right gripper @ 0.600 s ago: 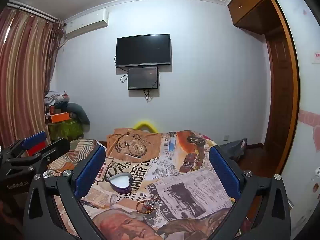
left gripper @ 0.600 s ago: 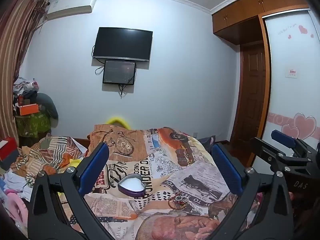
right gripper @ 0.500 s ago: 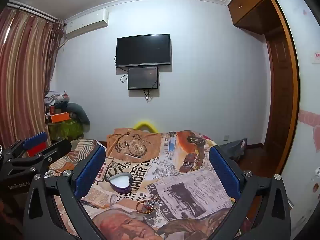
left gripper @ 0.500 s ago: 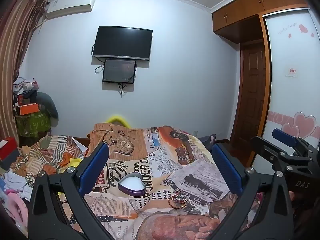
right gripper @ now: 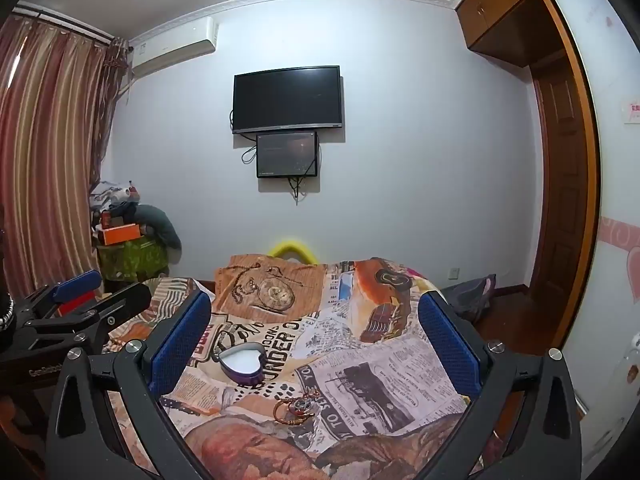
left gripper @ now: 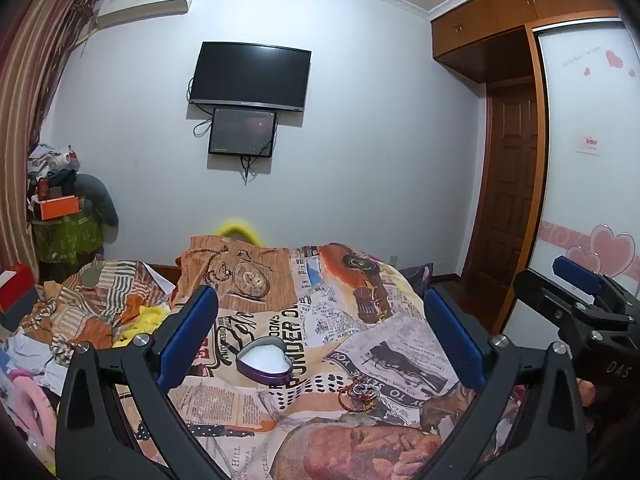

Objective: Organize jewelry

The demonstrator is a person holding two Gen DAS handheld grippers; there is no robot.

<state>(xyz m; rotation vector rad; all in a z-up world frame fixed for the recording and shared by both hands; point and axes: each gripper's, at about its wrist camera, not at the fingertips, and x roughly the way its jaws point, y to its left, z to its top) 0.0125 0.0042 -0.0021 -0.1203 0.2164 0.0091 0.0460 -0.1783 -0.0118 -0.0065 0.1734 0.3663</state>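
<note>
left gripper (left gripper: 320, 320) – fingers apart | right gripper (right gripper: 316, 320) – fingers apart | bracelet (left gripper: 357, 394) beside heart box (left gripper: 263, 363)

Right tool (right gripper: 315, 334) gapes above bracelet (right gripper: 295, 407), heart box (right gripper: 243, 365).

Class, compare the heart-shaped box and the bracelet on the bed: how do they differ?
The heart-shaped box is purple with a white inside; the bracelet is gold and reddish. The box is a solid walled container standing open; the bracelet is a thin loop lying flat. The box lies farther away, the bracelet nearer. Both rest on the printed bedspread.
</note>
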